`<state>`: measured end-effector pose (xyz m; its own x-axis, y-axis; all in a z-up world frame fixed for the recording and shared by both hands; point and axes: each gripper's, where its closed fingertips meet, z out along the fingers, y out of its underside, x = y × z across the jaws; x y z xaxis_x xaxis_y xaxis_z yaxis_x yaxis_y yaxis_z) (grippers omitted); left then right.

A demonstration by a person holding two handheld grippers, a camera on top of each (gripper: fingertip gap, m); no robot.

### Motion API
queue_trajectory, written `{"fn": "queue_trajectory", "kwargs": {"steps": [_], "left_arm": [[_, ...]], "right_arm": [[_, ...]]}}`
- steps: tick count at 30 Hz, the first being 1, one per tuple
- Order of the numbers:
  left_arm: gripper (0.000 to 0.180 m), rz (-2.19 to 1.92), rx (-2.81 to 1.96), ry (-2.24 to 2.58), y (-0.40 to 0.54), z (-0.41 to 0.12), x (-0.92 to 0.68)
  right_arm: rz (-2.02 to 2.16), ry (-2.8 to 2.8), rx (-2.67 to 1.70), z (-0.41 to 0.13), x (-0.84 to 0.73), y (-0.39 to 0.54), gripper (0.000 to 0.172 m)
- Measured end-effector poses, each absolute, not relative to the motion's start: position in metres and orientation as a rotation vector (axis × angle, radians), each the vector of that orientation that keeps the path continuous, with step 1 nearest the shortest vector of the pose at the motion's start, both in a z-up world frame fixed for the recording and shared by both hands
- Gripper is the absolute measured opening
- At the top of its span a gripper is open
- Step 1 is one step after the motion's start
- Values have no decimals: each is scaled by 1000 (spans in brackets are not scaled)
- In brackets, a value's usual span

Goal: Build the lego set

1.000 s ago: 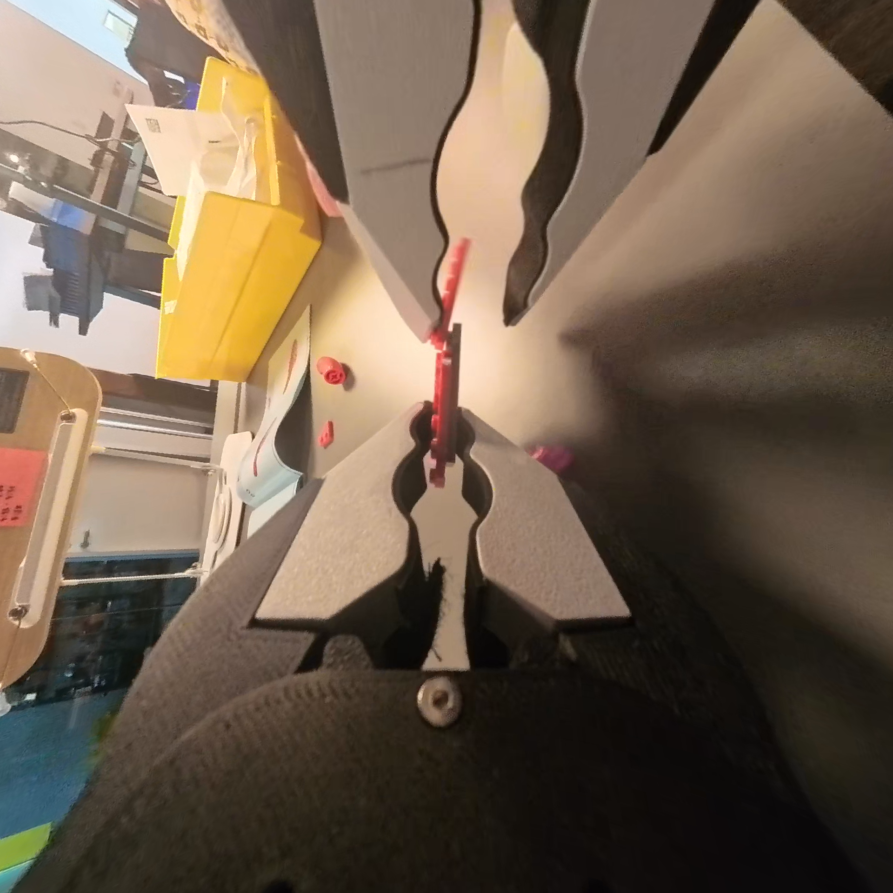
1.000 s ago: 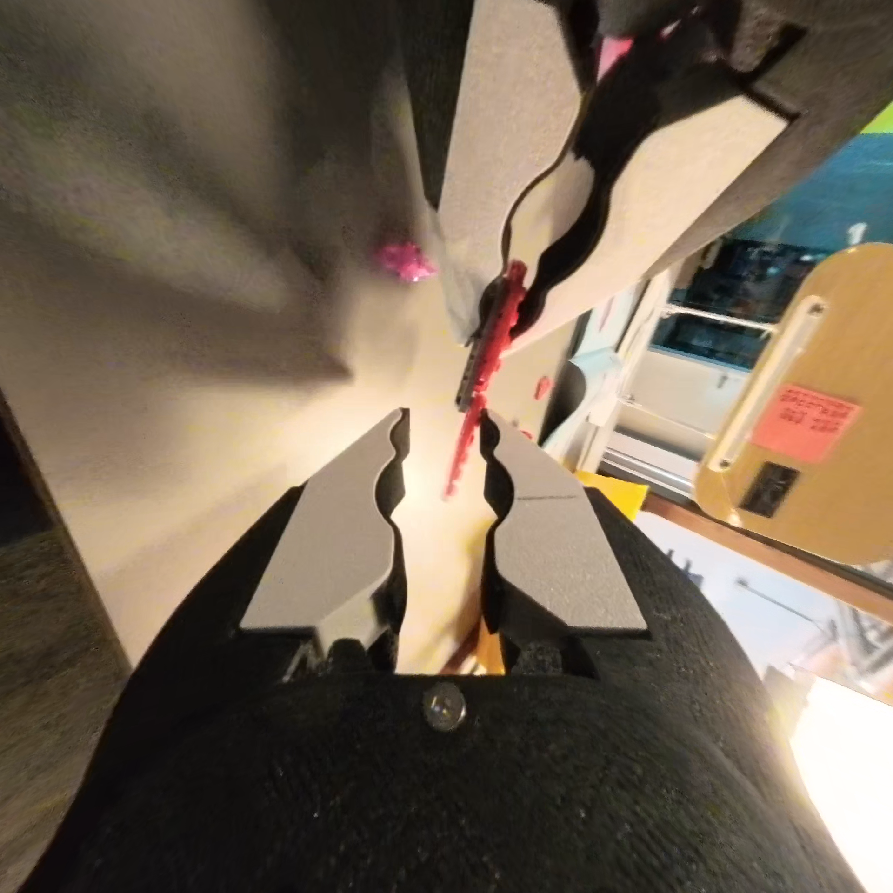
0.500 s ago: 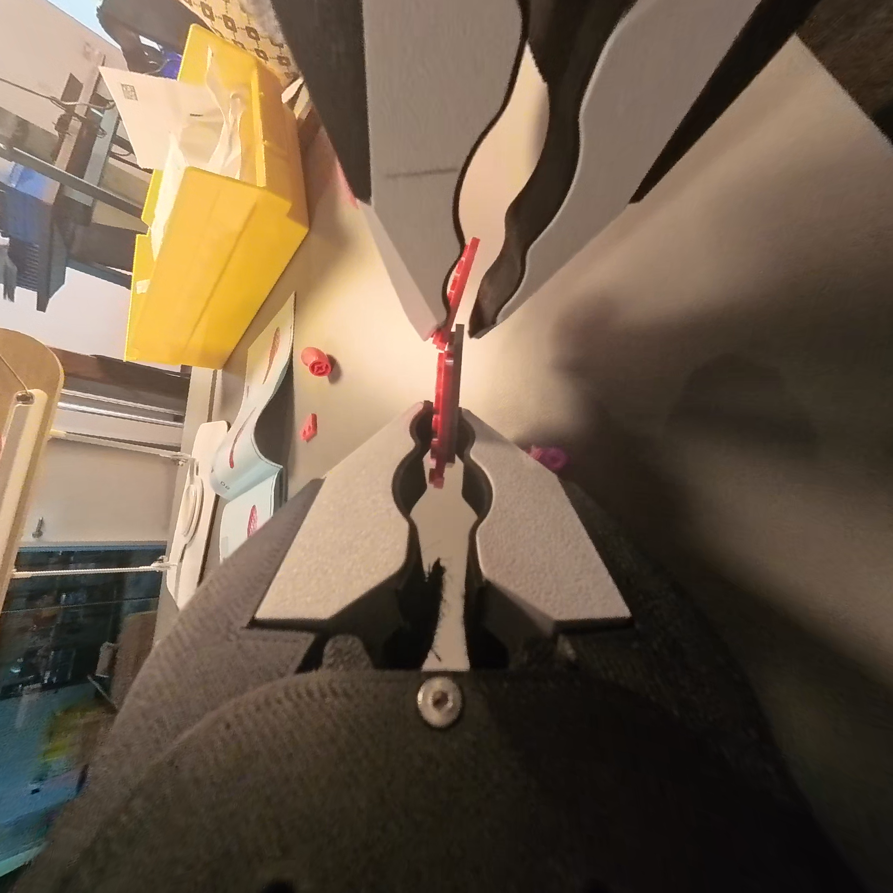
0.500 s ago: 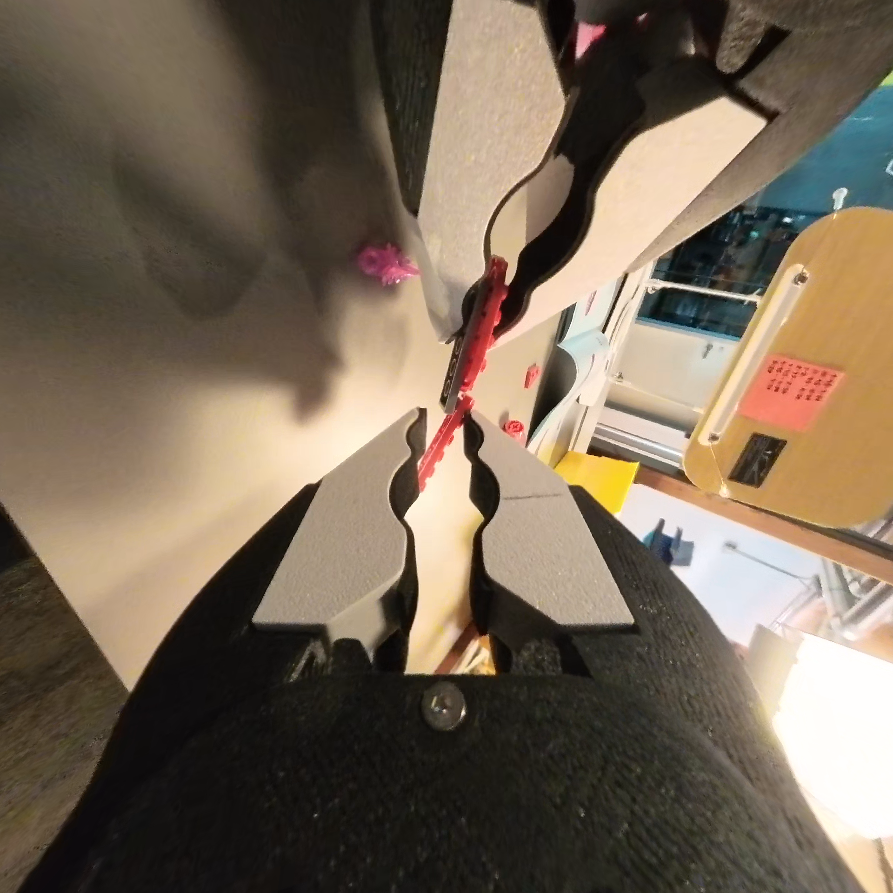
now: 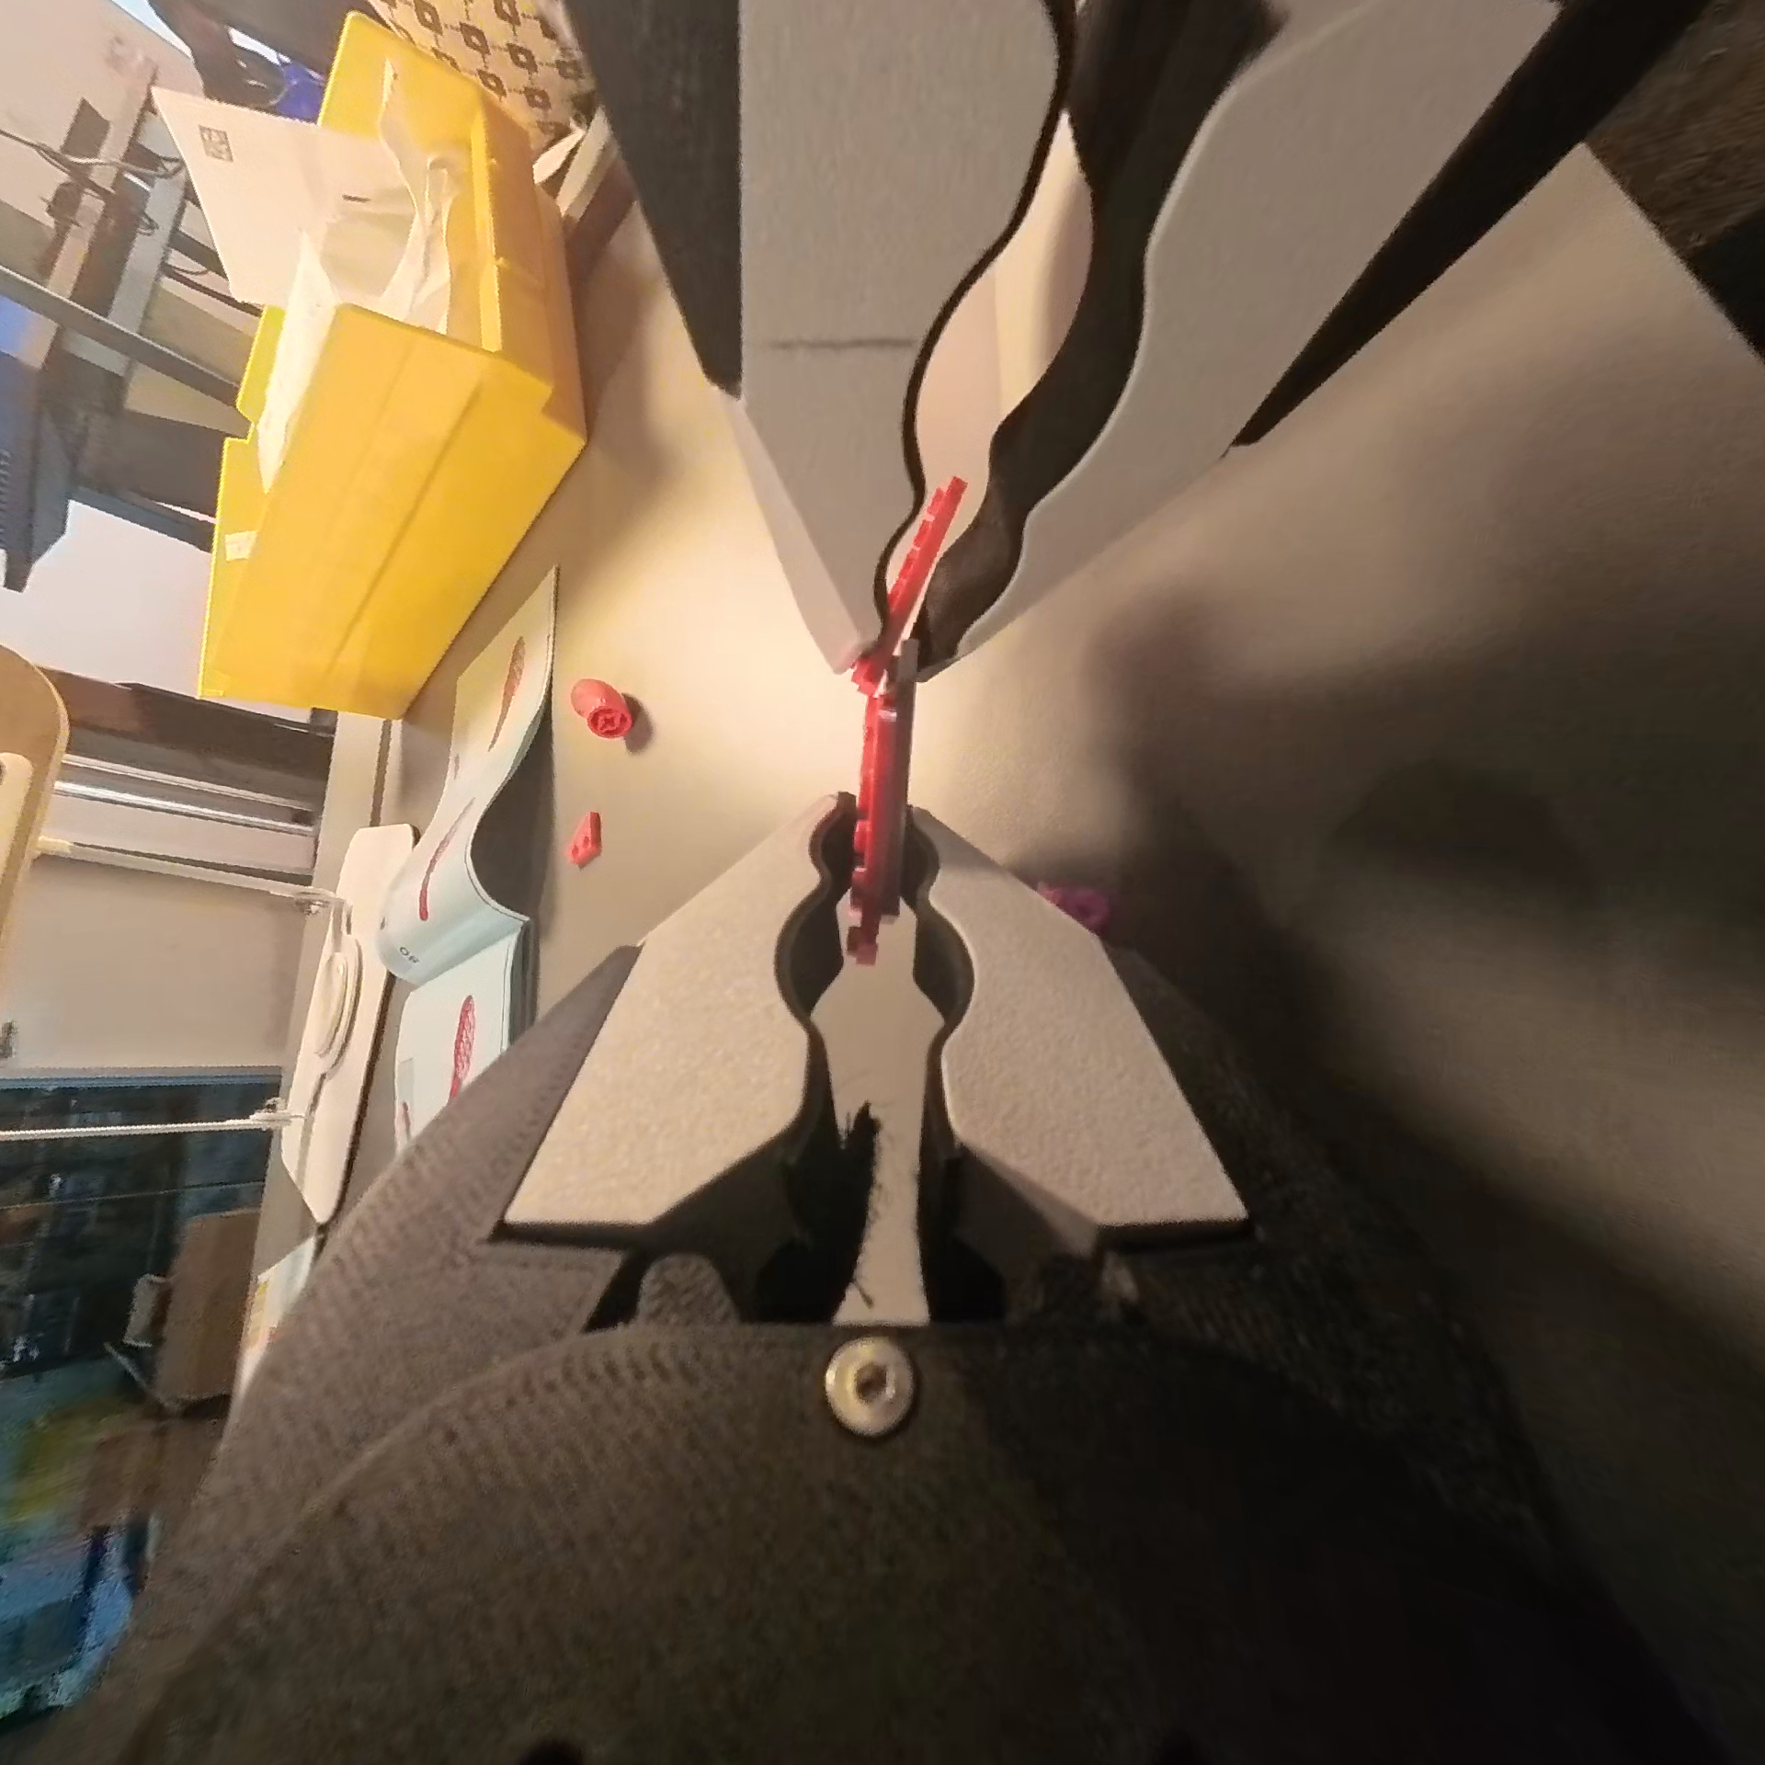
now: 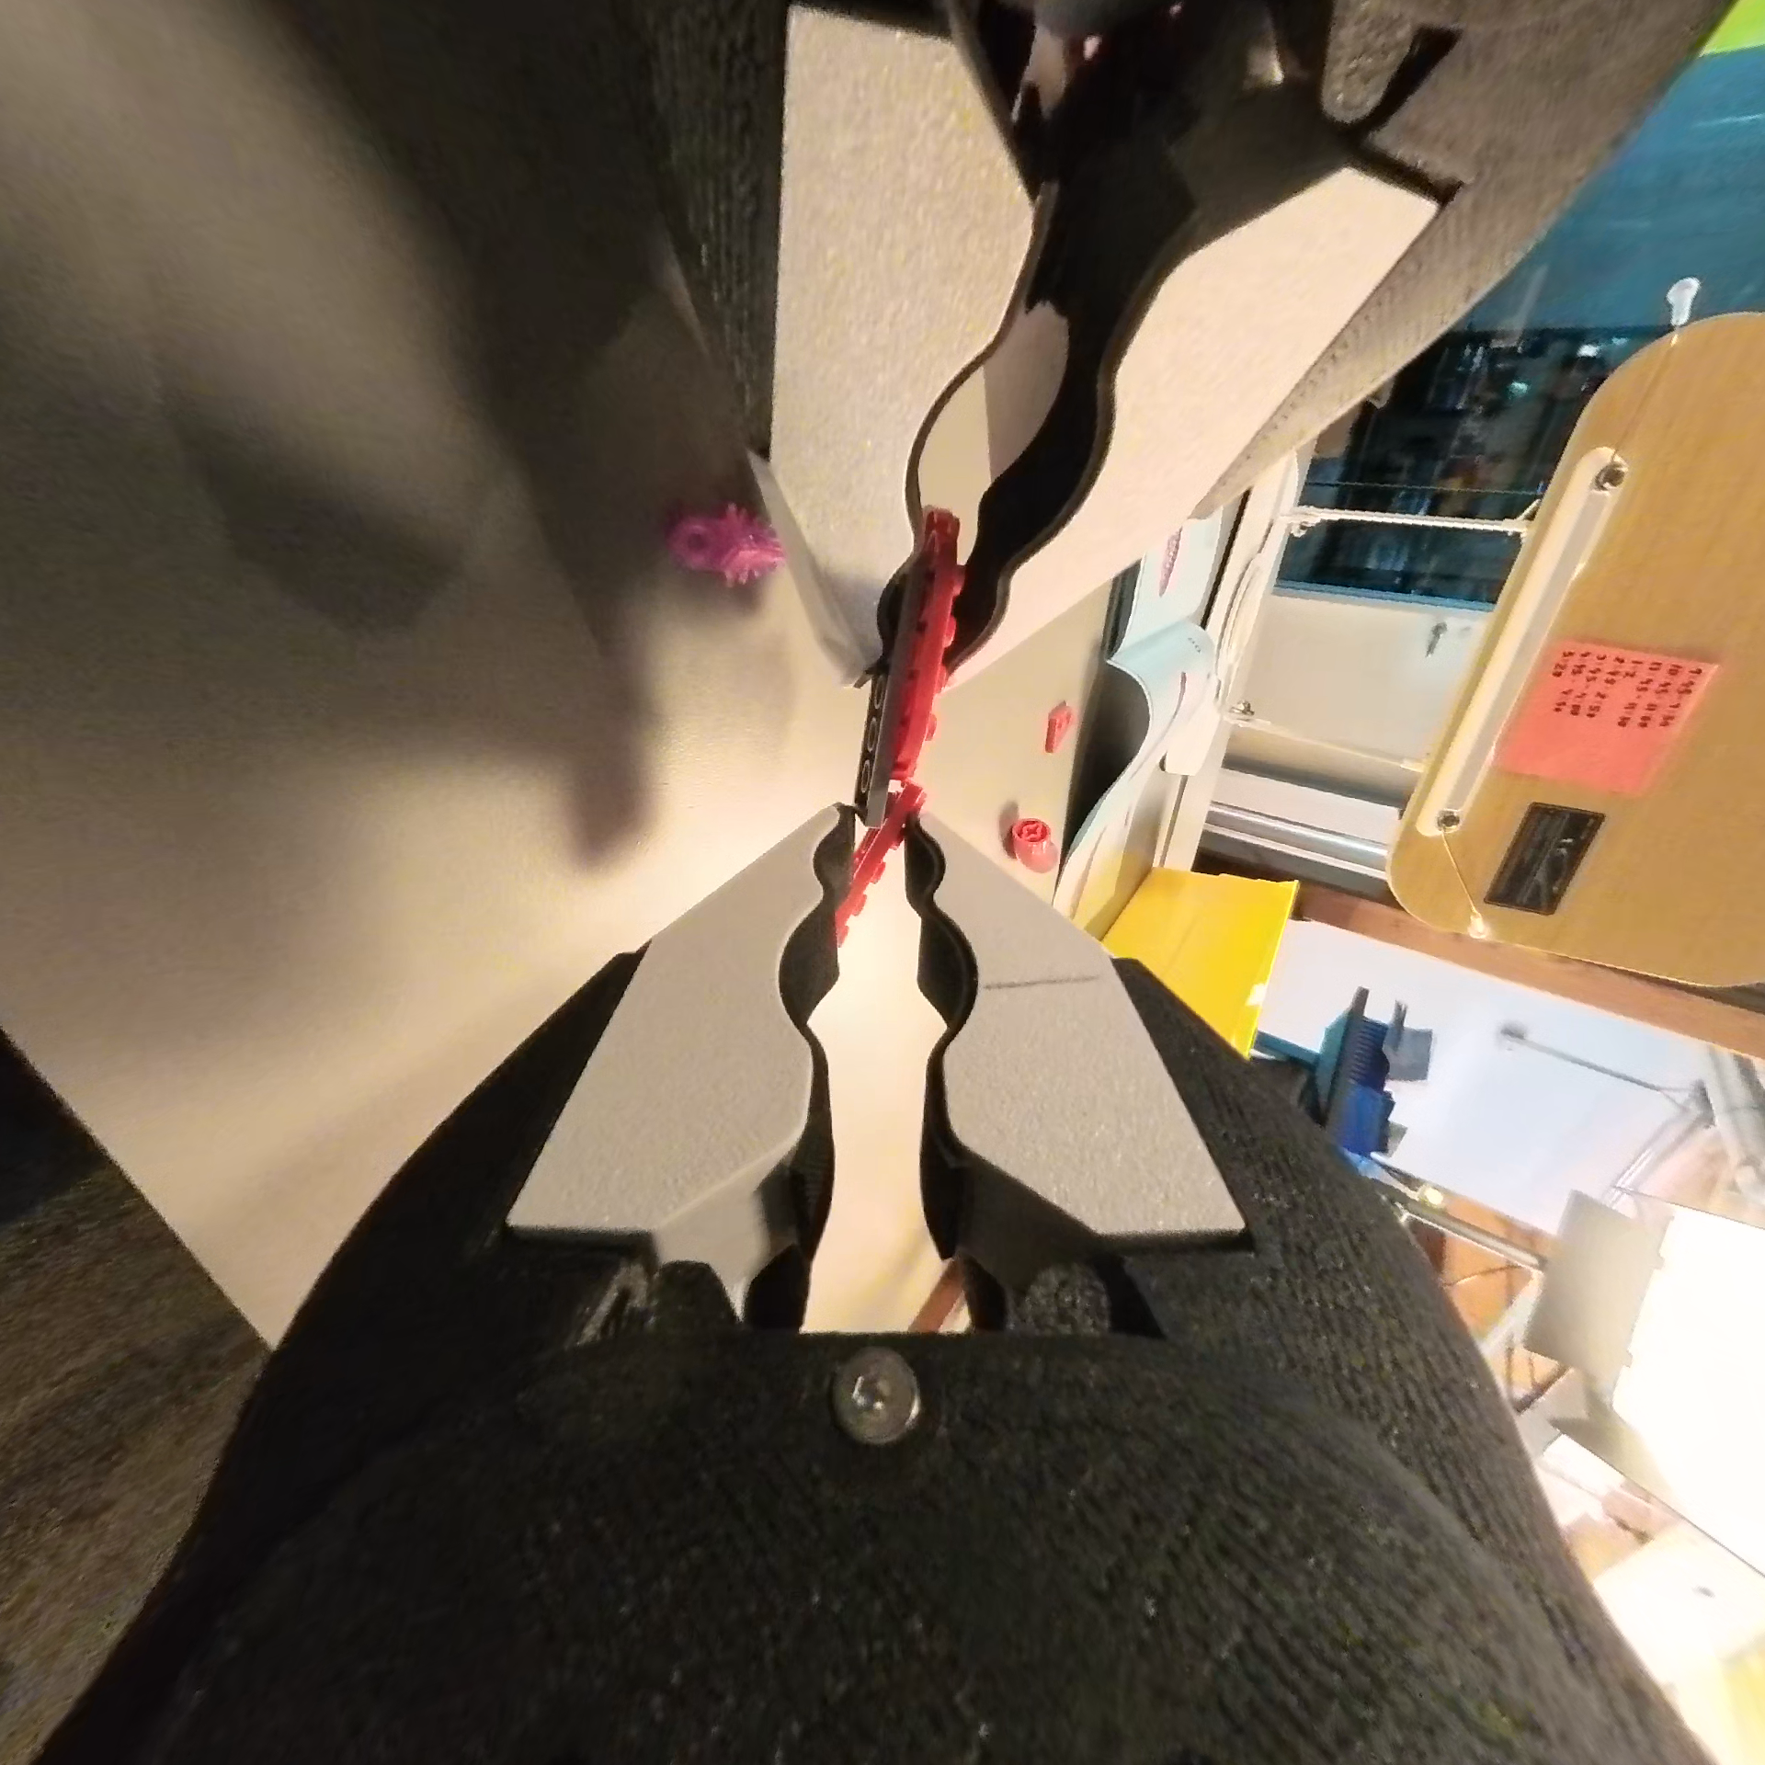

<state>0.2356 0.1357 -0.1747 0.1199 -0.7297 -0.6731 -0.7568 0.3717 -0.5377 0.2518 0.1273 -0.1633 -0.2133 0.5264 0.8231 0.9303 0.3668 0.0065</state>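
Above the pale beige tabletop [image 5: 726, 592], the left hand-held gripper [image 5: 879, 821] is clamping a flat red-and-grey studded brick plate assembly [image 5: 883, 764], while the right hand-held gripper [image 6: 874, 826] is pinching a thin red studded plate [image 6: 864, 883] meeting its free end. Keeping both grips firm and the plates aligned seems wise — the thin plate is sitting skewed.
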Motion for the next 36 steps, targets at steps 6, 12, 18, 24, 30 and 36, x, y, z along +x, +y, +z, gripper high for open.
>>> {"fn": "queue_trajectory", "kwargs": {"steps": [6,12,18,24,30,36], "left_arm": [[6,67,-1334,1621,136,-176,235],[6,63,-1329,1625,136,-177,235],[7,96,-1282,1627,136,-172,236],[7,104,-1274,1632,136,-172,236],[6,171,-1235,1661,137,-175,236],[6,170,-1239,1652,138,-174,234]], "right_arm": [[-733,-1918,-1187,-164,253,128,5],[-785,-1944,-1099,-163,252,130,3],[-907,-2030,-909,-162,252,131,3],[-896,-2054,-905,-164,252,130,3],[-801,-2011,-1022,-168,255,130,10],[-708,-2009,-1133,-172,256,129,27]]}}
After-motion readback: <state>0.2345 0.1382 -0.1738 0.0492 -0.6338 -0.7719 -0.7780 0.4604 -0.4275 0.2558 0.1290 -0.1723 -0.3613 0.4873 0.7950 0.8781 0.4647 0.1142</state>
